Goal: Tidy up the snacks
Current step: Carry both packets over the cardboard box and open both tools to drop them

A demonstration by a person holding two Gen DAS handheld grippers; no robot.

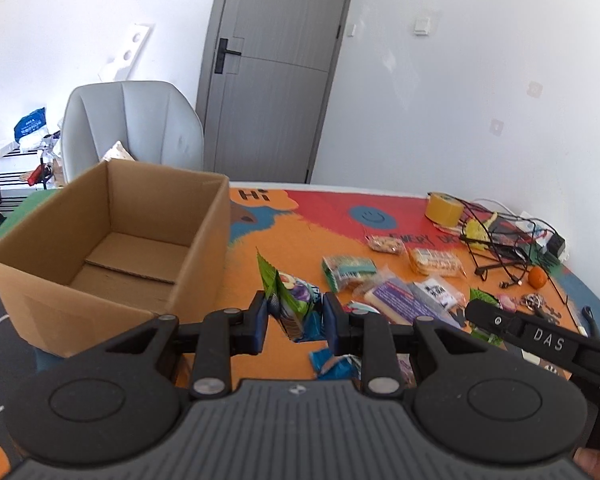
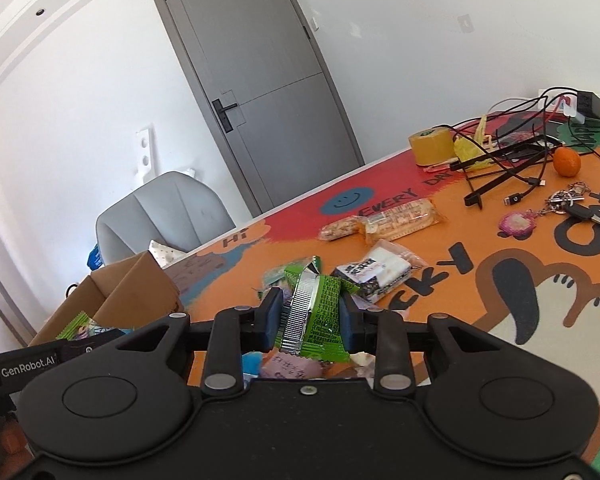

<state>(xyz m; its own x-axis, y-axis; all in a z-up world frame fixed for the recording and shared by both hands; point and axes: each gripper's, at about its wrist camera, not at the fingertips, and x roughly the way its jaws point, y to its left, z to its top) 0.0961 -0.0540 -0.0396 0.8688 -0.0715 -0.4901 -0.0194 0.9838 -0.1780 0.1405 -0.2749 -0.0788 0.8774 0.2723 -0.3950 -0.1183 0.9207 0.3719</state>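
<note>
A lived-in home room: grey door (image 1: 268,72), padded grey armchair (image 1: 132,128), shoe rack (image 1: 4,180), and a cartoon-patterned tabletop (image 2: 500,280) strewn with keys (image 2: 572,204) and cables (image 2: 512,168).

A colourful cartoon-printed table mat (image 1: 284,248) carries an open brown cardboard box (image 1: 112,240) near its left edge, scattered wrapped snacks (image 1: 432,262) mid-surface, and a yellow tape roll (image 1: 444,210) toward the far right corner.

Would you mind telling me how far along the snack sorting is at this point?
Nothing looks packed yet: the cardboard box shows only bare cardboard inside. In hand, the left gripper is shut on a colourful snack packet, and the right gripper is shut on a green packet. Left to do: the cracker packs, nut bag and other wrapped snacks on the mat.
</note>
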